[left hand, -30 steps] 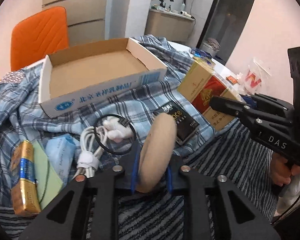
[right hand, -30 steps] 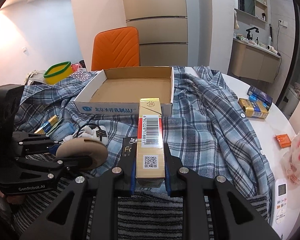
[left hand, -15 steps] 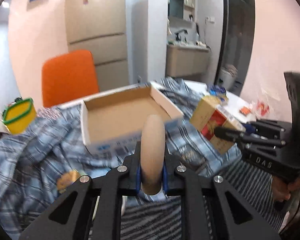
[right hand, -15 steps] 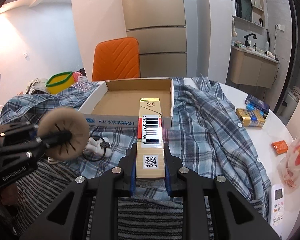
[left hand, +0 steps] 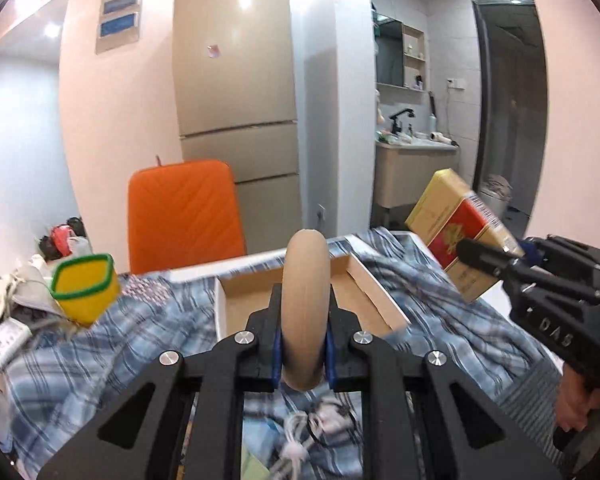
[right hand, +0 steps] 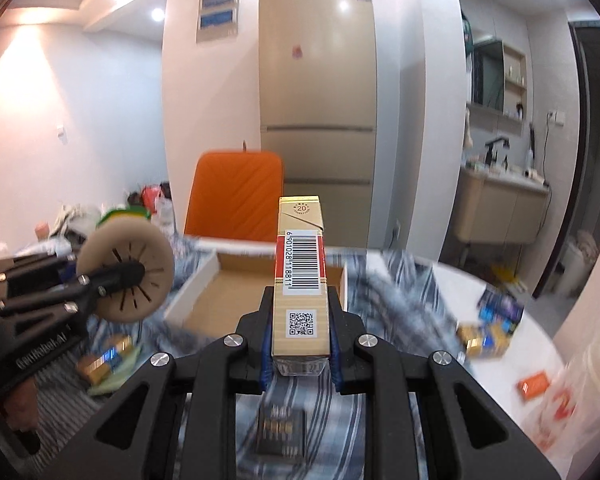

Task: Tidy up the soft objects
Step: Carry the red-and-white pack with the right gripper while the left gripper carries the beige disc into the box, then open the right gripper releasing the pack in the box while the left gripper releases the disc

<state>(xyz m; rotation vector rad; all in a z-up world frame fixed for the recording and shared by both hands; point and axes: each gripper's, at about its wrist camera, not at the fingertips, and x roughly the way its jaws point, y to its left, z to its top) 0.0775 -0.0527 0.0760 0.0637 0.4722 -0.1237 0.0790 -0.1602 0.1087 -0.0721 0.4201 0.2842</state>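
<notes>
My left gripper [left hand: 302,320] is shut on a round beige powder puff [left hand: 305,280], held on edge above the table; the puff also shows in the right wrist view [right hand: 126,276]. My right gripper [right hand: 300,320] is shut on a gold-and-red cigarette carton [right hand: 299,280], also in the left wrist view [left hand: 456,232]. Both are raised in front of an open shallow cardboard box [left hand: 364,300] [right hand: 204,292] lying on a blue plaid shirt [left hand: 112,344].
An orange chair [left hand: 184,220] and a fridge [left hand: 236,100] stand behind the table. A yellow cup with a green rim [left hand: 86,288] sits at left. A white cable bundle [left hand: 300,436], a black packet [right hand: 282,432], gold packs [right hand: 486,336] and an orange packet [right hand: 534,386] lie around.
Both grippers have lifted up from the table with their objects and tilted toward level, so the views now show the room and the box sits lower in frame.
</notes>
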